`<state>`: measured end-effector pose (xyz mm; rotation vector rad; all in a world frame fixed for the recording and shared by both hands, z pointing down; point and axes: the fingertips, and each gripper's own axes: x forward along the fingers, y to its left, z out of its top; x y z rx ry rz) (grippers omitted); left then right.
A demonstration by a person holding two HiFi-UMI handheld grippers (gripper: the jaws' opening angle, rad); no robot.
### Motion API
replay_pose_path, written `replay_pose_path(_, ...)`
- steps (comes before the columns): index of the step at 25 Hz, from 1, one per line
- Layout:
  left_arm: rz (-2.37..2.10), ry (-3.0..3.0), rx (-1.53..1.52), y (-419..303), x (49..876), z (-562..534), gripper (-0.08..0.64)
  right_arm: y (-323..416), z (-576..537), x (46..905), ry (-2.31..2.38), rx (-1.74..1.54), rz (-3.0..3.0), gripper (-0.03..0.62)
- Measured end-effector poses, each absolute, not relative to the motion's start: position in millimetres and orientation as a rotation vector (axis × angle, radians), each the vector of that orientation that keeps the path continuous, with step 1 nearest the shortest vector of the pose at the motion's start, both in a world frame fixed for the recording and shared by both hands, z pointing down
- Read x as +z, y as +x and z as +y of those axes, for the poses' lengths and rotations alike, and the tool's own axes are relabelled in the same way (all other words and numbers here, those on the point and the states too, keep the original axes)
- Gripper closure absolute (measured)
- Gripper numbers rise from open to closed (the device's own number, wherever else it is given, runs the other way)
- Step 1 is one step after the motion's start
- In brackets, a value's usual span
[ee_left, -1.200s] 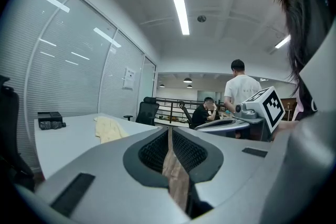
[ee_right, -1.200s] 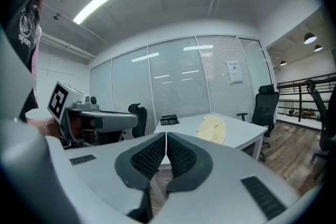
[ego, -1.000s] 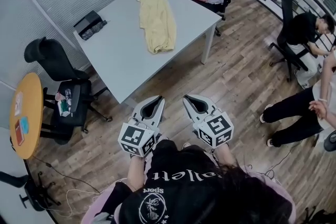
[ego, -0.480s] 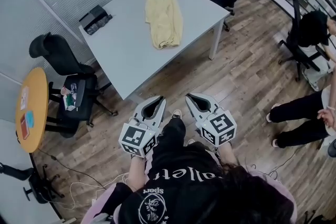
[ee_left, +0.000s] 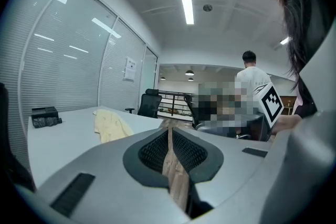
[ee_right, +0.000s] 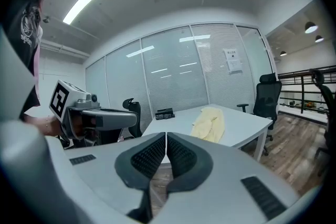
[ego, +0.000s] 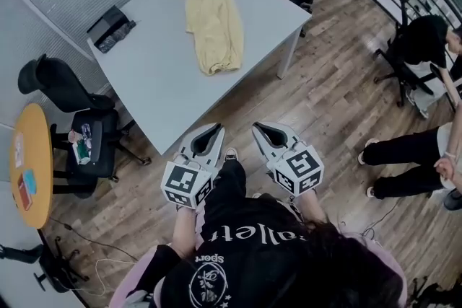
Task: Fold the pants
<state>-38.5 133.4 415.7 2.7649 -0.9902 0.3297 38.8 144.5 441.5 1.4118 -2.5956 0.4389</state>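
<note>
While the person stands on the brown wood-plank floor (ego: 332, 97), the pale grey rectangular table (ego: 155, 76) fills the upper middle of the head view, its near corner just ahead of both grippers. A round orange-topped side table (ego: 29, 162) sits at the left edge, and a black swivel office chair (ego: 61, 86) stands between it and the grey table. The pale yellow cloth pants (ego: 211, 22) lie in a long crumpled strip on the far half of the grey table, near its right edge, well apart from both grippers.

The left gripper (ego: 209, 132) and the right gripper (ego: 261, 128) are held side by side over the floor, pointing toward the table. Each has its jaws closed together with nothing between them: the left gripper view shows only a thin slit, and the right gripper view shows the ribbed pads meeting.

A small black box (ego: 110, 29) rests at the table's far left edge.
</note>
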Motion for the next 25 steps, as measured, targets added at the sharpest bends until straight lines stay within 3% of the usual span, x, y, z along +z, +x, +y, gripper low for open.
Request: replay_pose_path(25,-0.889,2.738,0.391,-79.8,450.2,-37.5,0.517,-4.2,-30.9,460.8,1.377,0.48,-2.469,0.566)
